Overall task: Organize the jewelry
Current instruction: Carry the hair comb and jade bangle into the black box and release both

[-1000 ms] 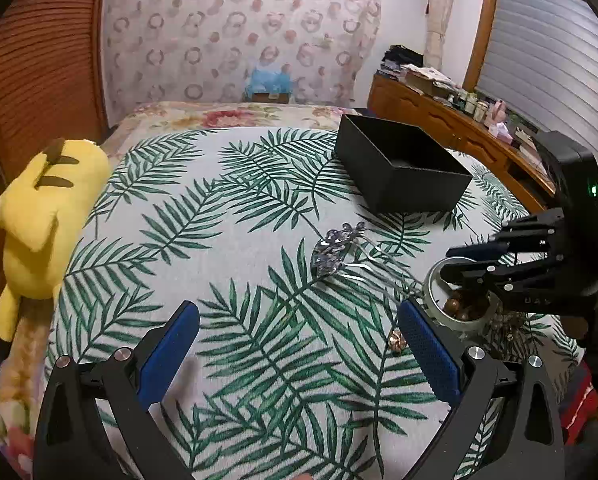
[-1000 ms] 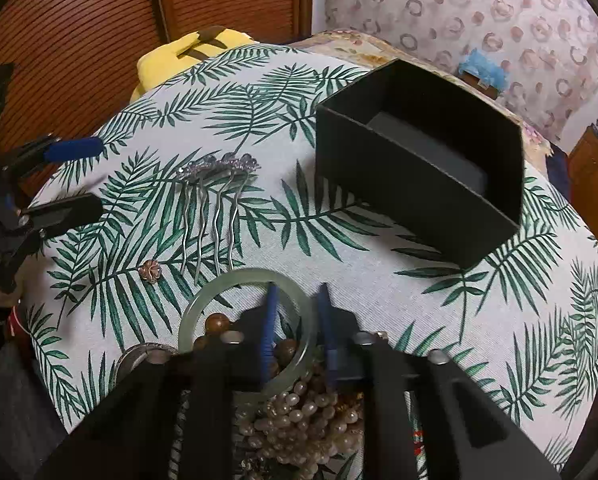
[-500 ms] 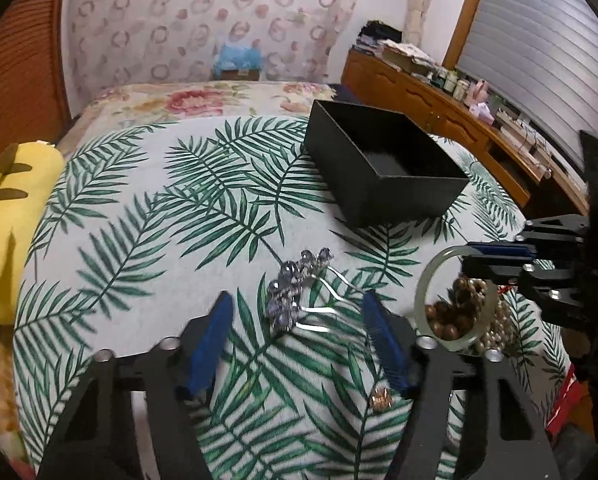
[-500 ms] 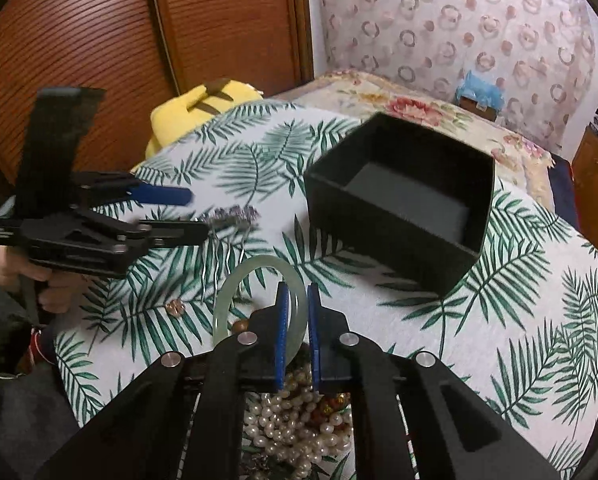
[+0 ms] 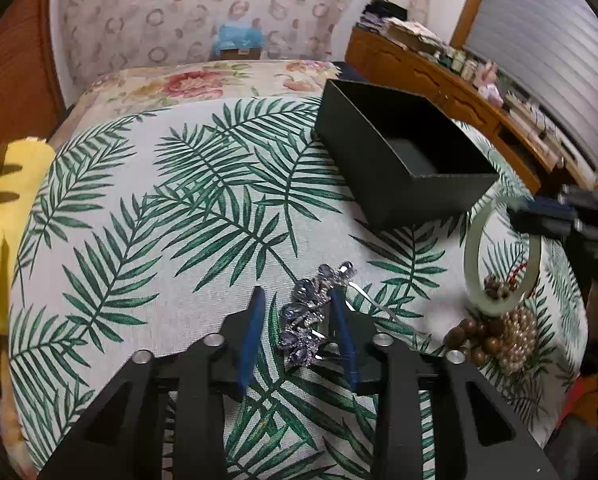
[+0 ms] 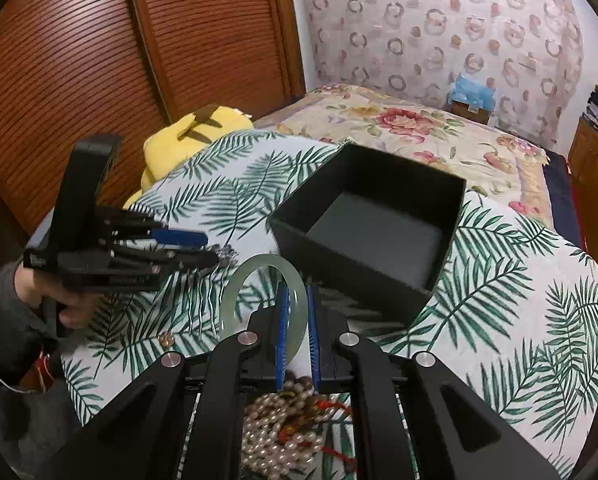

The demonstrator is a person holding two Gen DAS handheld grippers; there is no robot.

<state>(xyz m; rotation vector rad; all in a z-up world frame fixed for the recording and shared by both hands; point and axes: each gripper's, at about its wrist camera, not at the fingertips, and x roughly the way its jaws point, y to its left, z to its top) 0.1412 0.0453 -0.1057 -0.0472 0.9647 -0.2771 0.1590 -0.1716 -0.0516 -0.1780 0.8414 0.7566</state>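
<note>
Right wrist: right gripper [image 6: 297,312] has lifted the bangle [image 6: 255,280].

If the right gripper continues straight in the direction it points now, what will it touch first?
Probably the open black cardboard box. The right gripper, shut on the pale green jade bangle, points at the box's near wall, with only palm-leaf tablecloth between. Depth is unclear; held high, it might pass over the rim.

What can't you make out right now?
- Left gripper contact with hair comb: pads flank it, touch unclear, both views.
- Bead pile: right-wrist view, gripper body covers most.
- Right gripper: blurred, cut by left-wrist edge.
- Box floor: near corner hidden by wall.
</note>
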